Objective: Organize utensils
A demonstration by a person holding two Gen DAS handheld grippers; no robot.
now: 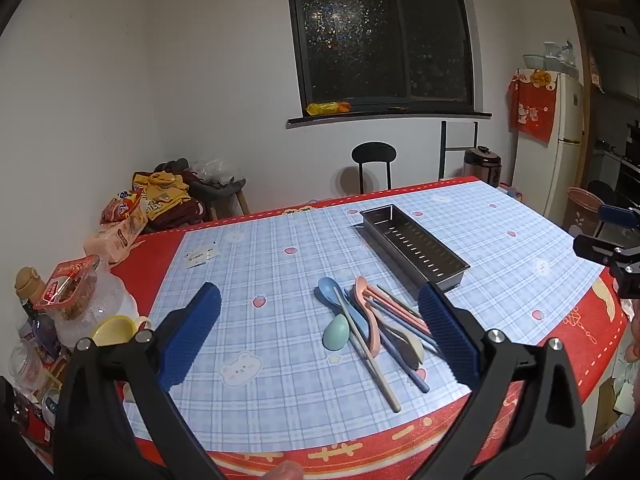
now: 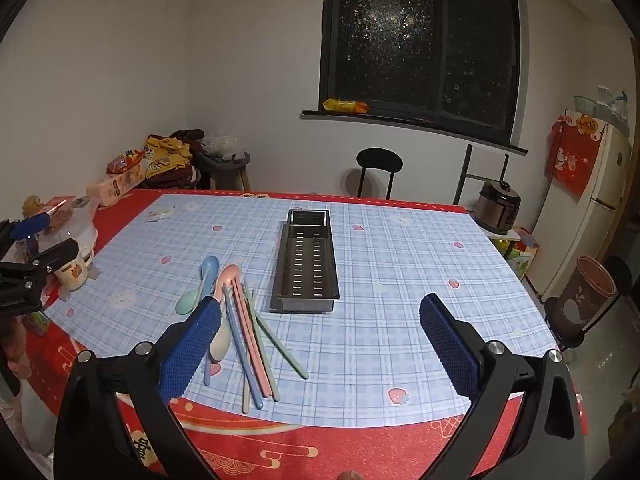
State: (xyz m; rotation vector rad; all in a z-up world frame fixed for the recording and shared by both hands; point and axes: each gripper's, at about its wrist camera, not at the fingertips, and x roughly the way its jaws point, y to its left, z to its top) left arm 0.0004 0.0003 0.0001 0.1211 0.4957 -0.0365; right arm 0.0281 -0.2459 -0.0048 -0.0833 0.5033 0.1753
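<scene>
Fingers apart (above utensils)

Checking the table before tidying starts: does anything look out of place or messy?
Yes. The spoons and chopsticks lie in a crossed, overlapping heap on the checked tablecloth, beside the metal tray, which holds nothing. Nothing looks spilled or broken. Both the left gripper and right gripper are open.

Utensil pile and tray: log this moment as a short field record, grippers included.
tray: metal tray, slotted floor, nothing in it
utensils: pastel spoons and chopsticks heaped loose on the checked mat, beside the tray
left gripper: open, holding nothing
right gripper: open, holding nothing
progress: no utensil in the tray yet
</scene>
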